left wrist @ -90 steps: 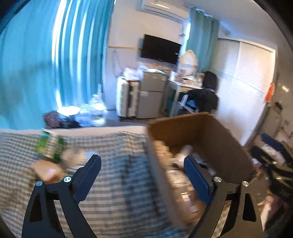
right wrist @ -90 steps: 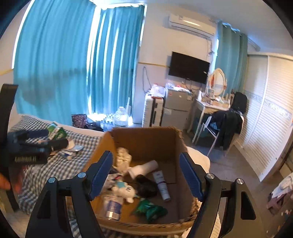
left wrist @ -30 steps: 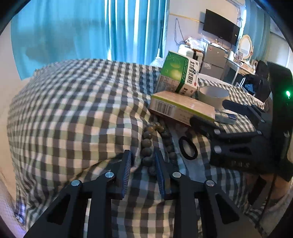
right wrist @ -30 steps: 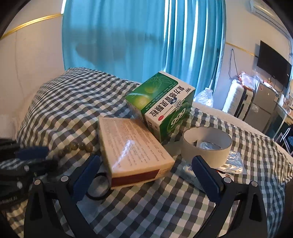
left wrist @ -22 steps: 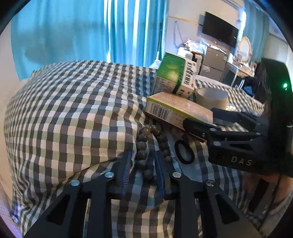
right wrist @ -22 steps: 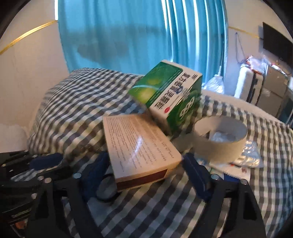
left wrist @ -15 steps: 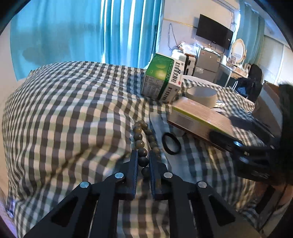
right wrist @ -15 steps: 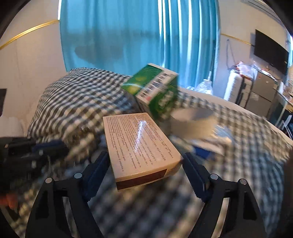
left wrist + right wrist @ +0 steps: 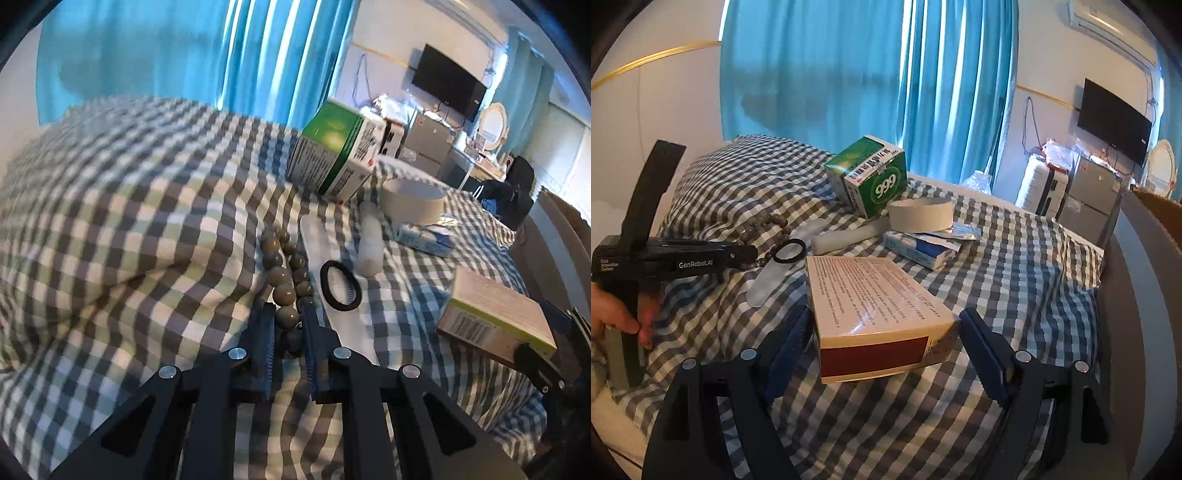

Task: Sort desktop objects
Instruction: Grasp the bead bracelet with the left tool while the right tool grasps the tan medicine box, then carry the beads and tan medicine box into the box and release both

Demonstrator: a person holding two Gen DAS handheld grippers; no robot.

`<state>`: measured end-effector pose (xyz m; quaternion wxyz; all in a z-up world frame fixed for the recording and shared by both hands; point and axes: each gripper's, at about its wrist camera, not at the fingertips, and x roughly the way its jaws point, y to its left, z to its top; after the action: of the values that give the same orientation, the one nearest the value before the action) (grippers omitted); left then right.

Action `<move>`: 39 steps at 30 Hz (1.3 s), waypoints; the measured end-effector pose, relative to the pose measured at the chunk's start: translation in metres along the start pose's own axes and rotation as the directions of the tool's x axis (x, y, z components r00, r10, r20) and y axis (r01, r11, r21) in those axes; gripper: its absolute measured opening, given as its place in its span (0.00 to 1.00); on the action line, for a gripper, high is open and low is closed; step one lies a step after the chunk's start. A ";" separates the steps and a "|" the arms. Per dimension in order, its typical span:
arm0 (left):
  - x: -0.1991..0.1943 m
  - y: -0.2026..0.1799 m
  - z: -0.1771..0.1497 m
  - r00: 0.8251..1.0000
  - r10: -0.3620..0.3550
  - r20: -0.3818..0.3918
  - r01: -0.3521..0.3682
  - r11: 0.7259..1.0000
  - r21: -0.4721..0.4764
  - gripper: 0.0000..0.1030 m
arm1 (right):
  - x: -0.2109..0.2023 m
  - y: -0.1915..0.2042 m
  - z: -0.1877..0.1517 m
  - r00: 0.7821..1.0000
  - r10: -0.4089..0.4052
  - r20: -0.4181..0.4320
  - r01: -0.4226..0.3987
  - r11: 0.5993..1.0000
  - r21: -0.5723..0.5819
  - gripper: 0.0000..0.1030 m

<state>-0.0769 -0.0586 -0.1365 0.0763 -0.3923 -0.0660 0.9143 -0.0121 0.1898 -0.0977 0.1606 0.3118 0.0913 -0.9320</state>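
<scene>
My left gripper [image 9: 287,325] is shut on the near end of an olive bead bracelet [image 9: 282,266] that lies on the checked bedspread [image 9: 129,221]. My right gripper [image 9: 886,343] is shut on a beige box with a dark red end [image 9: 875,314] and holds it above the bed; the box also shows in the left wrist view [image 9: 495,314]. The left gripper also shows in the right wrist view [image 9: 753,251] beside the beads [image 9: 768,225]. A green 999 box [image 9: 868,177], a roll of tape [image 9: 921,218], a white tube [image 9: 846,236] and a black ring [image 9: 789,251] lie on the bed.
A blue and white packet [image 9: 927,247] and foil sachets lie by the tape. A clear flat strip [image 9: 325,273] lies under the black ring [image 9: 340,284]. The edge of a cardboard box [image 9: 1156,218] is at the right. Curtains, a TV and furniture stand behind.
My right gripper has closed on the beige box and lifted it off the pile toward the right. My left gripper has shut on the bead bracelet.
</scene>
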 end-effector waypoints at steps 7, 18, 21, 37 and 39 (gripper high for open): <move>-0.041 -0.013 -0.006 0.993 -0.031 0.110 0.028 0.999 0.028 0.11 | -0.009 -0.001 0.007 1.000 0.011 0.018 -0.012 1.000 0.029 0.79; -0.091 -0.041 -0.012 0.972 -0.078 0.220 0.075 0.997 0.021 0.11 | -0.058 -0.012 0.010 0.997 0.012 0.082 -0.017 0.998 0.067 0.76; -0.105 -0.060 -0.015 0.965 -0.090 0.247 0.071 0.994 0.085 0.11 | -0.072 -0.016 0.012 0.995 0.004 0.105 -0.011 0.997 0.072 0.76; -0.159 -0.185 0.017 0.912 -0.240 0.334 0.143 0.947 0.289 0.11 | -0.163 -0.061 0.049 0.966 -0.125 0.225 0.089 0.982 0.164 0.75; -0.165 -0.203 0.028 0.901 -0.265 0.344 0.166 0.942 0.292 0.11 | -0.178 -0.078 0.058 0.958 -0.158 0.238 0.110 0.973 0.203 0.75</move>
<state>0.0331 0.1069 0.0360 0.2136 -0.1856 -0.0046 0.9591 0.0627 0.2902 0.0621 0.0770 0.1975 0.0028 -0.9773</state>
